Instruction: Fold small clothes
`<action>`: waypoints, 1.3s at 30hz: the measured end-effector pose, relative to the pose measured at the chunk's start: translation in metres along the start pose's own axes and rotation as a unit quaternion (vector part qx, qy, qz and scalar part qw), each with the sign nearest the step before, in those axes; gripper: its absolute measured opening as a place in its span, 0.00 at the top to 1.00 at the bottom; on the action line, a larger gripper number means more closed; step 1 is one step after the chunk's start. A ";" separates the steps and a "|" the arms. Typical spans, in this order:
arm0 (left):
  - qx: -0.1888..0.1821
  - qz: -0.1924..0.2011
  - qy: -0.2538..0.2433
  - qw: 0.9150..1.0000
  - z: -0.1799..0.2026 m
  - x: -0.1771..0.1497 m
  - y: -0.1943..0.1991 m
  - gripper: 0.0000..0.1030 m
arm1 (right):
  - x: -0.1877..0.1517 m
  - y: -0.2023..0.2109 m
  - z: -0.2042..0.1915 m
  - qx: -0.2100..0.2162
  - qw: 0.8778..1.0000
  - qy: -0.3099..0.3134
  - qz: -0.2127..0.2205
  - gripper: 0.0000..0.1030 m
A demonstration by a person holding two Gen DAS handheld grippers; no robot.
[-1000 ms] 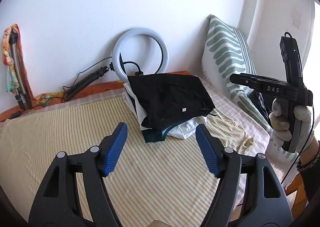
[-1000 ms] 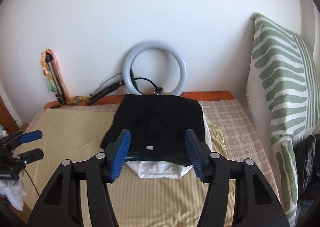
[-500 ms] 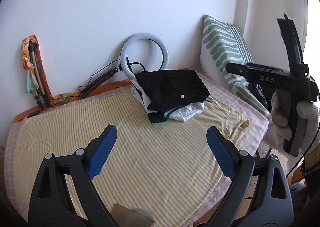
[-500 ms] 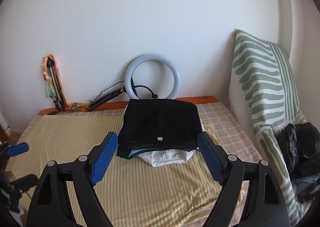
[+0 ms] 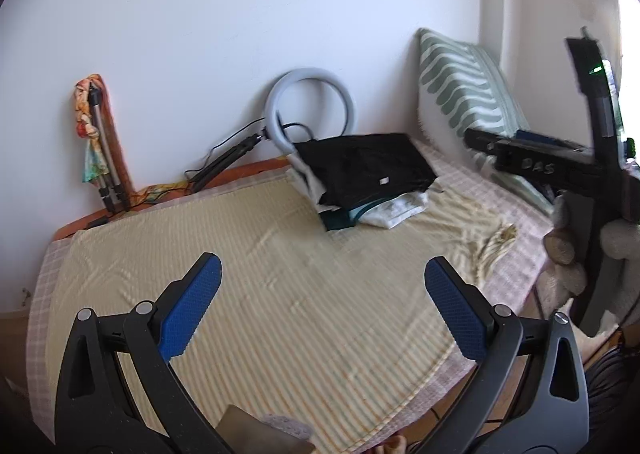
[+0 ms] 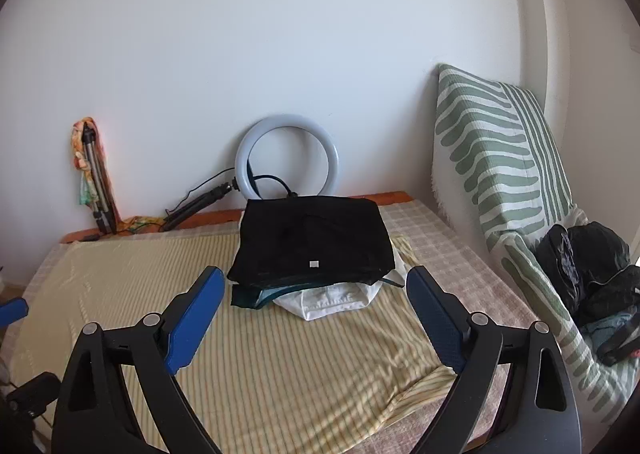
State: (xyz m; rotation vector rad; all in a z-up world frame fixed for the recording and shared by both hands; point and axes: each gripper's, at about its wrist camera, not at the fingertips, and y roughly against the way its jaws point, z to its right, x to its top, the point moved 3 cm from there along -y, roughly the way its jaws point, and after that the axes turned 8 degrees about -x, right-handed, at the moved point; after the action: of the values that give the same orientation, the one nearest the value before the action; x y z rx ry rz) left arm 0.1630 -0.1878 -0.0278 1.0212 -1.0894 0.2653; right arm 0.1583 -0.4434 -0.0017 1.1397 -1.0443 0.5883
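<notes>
Black cloth tops the folded stack [image 6: 312, 250] at the bed's [image 6: 280, 366] far end, both grippers, left [image 5: 320, 308] and right [image 6: 314, 318], spread wide and empty well short of it, so best fetch the next garment without brushing the stack.

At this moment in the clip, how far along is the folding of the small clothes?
Done: a folded stack sits on the striped sheet, a black piece on top, teal and white ones under it. In hand: nothing; the left gripper and right gripper have their jaws wide apart and empty. Left: dark unfolded clothes lie by the green-striped pillow.
</notes>
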 end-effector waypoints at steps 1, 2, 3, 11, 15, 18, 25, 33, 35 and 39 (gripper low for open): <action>0.004 -0.002 -0.001 1.000 -0.001 -0.002 -0.002 0.00 | -0.002 0.001 -0.001 -0.001 1.000 -0.001 0.004 0.10; 0.007 -0.003 -0.002 1.000 -0.002 -0.004 -0.003 0.00 | -0.004 0.002 -0.003 -0.003 1.000 0.000 0.007 0.10; 0.007 -0.006 -0.002 1.000 -0.003 -0.006 -0.004 0.00 | -0.007 0.001 -0.005 -0.004 1.000 0.003 0.008 0.10; 0.008 -0.020 0.007 1.000 -0.008 -0.014 -0.007 0.00 | -0.015 -0.003 -0.019 -0.007 1.000 0.021 0.004 0.10; 0.009 -0.018 0.015 1.000 -0.013 -0.013 -0.005 0.00 | -0.013 -0.003 -0.024 -0.002 1.000 0.017 0.005 0.10; 0.010 -0.016 0.018 1.000 -0.015 -0.013 -0.003 0.00 | -0.013 -0.004 -0.028 0.003 1.000 0.018 0.004 0.10; 0.010 -0.018 0.019 1.000 -0.016 -0.014 -0.001 0.00 | -0.013 -0.006 -0.032 0.007 1.000 0.017 -0.002 0.10; 0.012 -0.016 0.021 1.000 -0.015 -0.014 0.000 0.00 | -0.013 -0.008 -0.032 0.009 1.000 0.015 -0.003 0.10; 0.012 -0.015 0.021 1.000 -0.015 -0.013 0.001 0.00 | -0.013 -0.007 -0.032 0.008 1.000 0.013 -0.004 0.10; 0.013 -0.013 0.019 1.000 -0.014 -0.012 0.002 0.00 | -0.014 -0.004 -0.031 0.009 1.000 0.009 -0.004 0.10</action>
State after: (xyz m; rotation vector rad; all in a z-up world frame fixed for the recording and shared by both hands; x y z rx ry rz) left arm 0.1648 -0.1727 -0.0378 1.0499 -1.0403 0.2770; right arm 0.1667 -0.4139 -0.0177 1.1516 -1.0210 0.6003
